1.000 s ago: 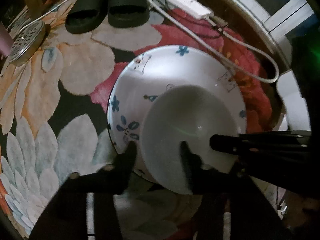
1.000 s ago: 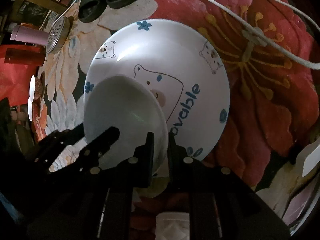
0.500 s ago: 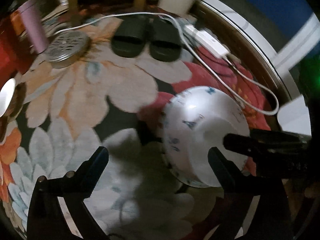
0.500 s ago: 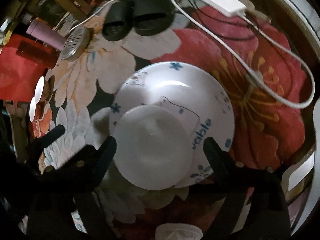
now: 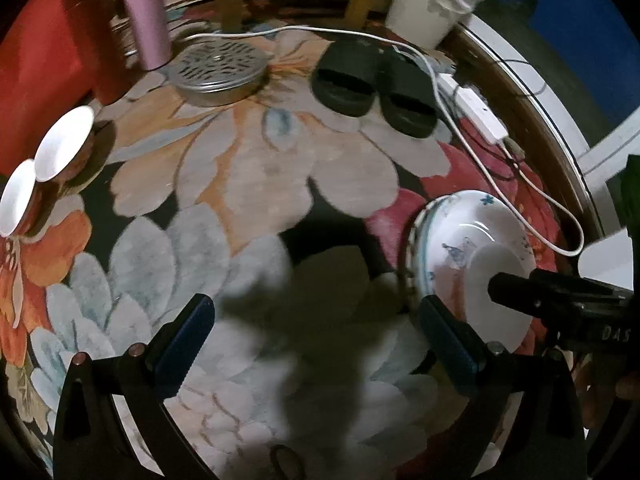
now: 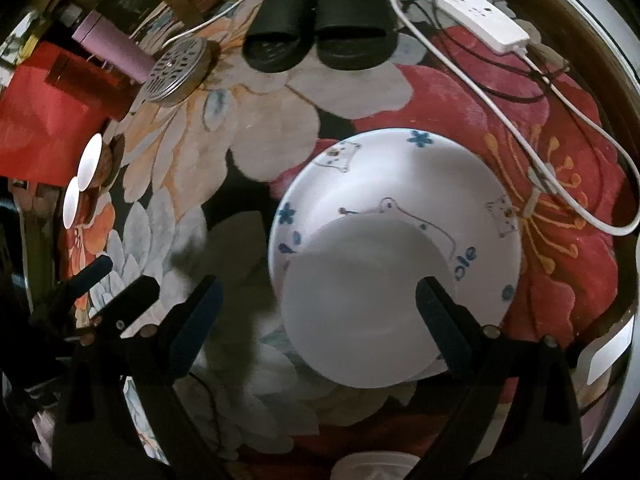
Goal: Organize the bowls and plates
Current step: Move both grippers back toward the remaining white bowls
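A large white plate (image 6: pixel 400 184) printed with bears and blue flowers lies on the flowered carpet. A smaller plain white plate (image 6: pixel 360 300) rests on top of it. My right gripper (image 6: pixel 320 320) hovers above the small plate, its jaws opening; the plate shows between the fingers, untouched by the pads. My left gripper (image 5: pixel 318 340) stands open over bare carpet, left of the printed plate (image 5: pixel 460 232) and small plate (image 5: pixel 492 264). Two brown bowls (image 5: pixel 64 148) with white insides sit at the far left.
Black slippers (image 5: pixel 372 80), a perforated metal tin (image 5: pixel 218 66) and a pink bottle (image 5: pixel 146 12) lie at the carpet's far side. A white cable (image 6: pixel 460 72) and power strip (image 6: pixel 472 16) run past the plates on the right. A white bucket (image 5: pixel 428 4) stands behind.
Both grippers let go of the small white plate's rim and opened wide. Both rose; the left one moved away to the left, over the carpet.
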A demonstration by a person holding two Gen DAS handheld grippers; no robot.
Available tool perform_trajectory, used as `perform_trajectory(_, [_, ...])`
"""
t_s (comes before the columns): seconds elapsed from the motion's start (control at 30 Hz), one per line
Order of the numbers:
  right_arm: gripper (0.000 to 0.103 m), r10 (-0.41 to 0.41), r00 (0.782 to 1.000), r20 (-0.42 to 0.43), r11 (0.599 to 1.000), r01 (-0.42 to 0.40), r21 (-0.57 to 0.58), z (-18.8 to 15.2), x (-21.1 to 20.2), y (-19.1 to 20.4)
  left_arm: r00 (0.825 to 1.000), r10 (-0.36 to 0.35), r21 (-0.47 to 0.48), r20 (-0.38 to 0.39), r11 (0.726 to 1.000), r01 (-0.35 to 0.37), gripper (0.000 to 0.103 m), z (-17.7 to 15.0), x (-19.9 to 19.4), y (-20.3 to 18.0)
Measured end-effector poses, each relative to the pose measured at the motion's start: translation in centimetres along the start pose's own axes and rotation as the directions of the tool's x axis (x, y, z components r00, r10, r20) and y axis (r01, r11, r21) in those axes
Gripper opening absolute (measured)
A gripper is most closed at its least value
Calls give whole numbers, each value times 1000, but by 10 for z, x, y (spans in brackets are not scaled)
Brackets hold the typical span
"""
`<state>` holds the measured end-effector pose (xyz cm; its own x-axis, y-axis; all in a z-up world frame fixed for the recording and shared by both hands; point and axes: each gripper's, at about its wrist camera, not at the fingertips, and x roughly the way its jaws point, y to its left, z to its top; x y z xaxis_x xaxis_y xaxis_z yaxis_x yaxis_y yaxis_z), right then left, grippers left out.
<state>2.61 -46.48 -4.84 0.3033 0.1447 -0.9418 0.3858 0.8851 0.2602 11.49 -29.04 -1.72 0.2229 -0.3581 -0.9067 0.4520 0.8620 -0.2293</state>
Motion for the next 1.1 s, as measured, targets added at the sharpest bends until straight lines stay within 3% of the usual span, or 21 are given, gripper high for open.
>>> perform_trajectory(1.1, [99, 27, 998, -59, 985, -36, -171, -16, 35, 103, 996, 87, -176, -6, 981, -87, 102, -40, -31, 117])
